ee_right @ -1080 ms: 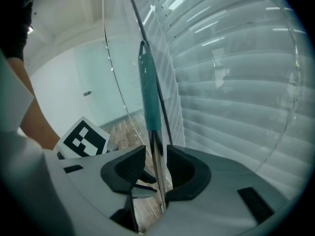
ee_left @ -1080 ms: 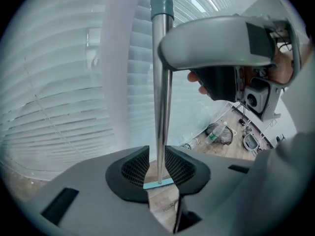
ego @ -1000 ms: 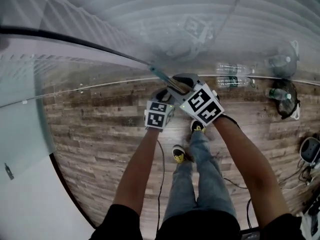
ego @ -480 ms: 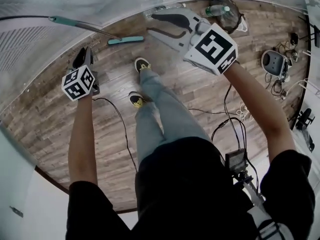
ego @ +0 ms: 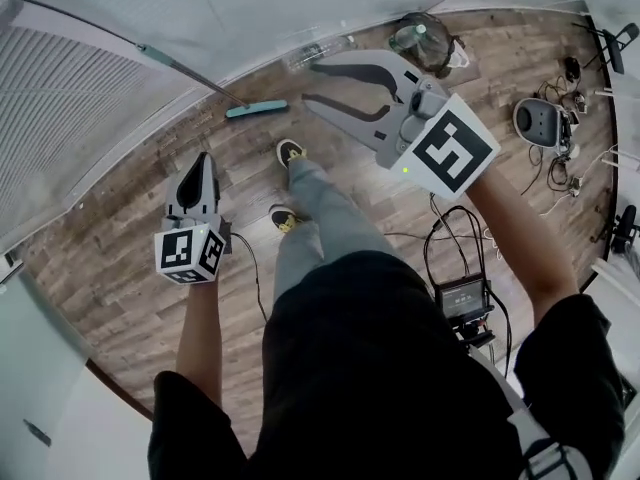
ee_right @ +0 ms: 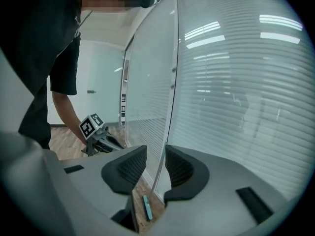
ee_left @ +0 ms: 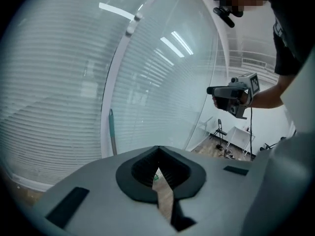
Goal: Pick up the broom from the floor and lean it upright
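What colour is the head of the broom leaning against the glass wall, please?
The broom head is teal, clearest in the head view.

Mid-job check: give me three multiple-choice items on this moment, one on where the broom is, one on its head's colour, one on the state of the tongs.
1. Where is the broom?
A. Lying flat.
B. Gripped and carried.
C. Leaning on the glass wall, head down.

2. What colour is the broom head?
A. Teal.
B. Red.
C. Yellow.

3. How do the tongs stand?
A. Both shut on the handle.
B. Left shut, right open, both empty.
C. Left open, right shut.

Answers:
1 C: the handle slants up the glass with the head on the floor.
2 A: the head shows teal in the head view.
3 B: the left tongs are pressed together. The right tongs gape, having just closed a little, with nothing between them.
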Motion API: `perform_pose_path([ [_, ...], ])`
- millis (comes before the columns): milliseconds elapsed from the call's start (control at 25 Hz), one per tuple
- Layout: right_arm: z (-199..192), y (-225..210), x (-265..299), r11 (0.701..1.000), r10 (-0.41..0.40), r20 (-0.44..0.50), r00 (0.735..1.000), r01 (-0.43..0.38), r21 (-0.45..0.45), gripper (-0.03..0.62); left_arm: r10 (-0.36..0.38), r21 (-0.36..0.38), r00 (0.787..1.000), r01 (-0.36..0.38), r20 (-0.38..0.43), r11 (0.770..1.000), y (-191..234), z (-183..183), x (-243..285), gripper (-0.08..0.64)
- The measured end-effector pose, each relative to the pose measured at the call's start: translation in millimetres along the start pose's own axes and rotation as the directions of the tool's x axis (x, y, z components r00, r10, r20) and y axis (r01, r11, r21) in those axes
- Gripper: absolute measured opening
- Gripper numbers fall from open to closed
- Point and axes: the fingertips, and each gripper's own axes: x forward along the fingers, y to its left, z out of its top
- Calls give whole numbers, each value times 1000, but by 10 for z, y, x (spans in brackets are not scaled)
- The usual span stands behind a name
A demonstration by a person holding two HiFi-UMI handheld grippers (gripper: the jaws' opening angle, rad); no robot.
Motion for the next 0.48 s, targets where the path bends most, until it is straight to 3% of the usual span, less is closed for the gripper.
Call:
perform_pose_path([
  [120, 458, 271, -301, 997, -67, 63, 996, 69, -37, 110, -31, 58, 994, 25, 102, 998, -349, 453, -477, 23],
  [240, 870, 519, -634, 983, -180, 147, 973, 183, -9, 61, -58, 84, 978, 42, 198, 996, -608, 855, -969, 23],
  [480, 1134, 1067, -1162, 959, -282, 140, 949, 284, 6, 31, -56, 107, 951, 24, 303, 994, -929, 1189, -1782, 23],
])
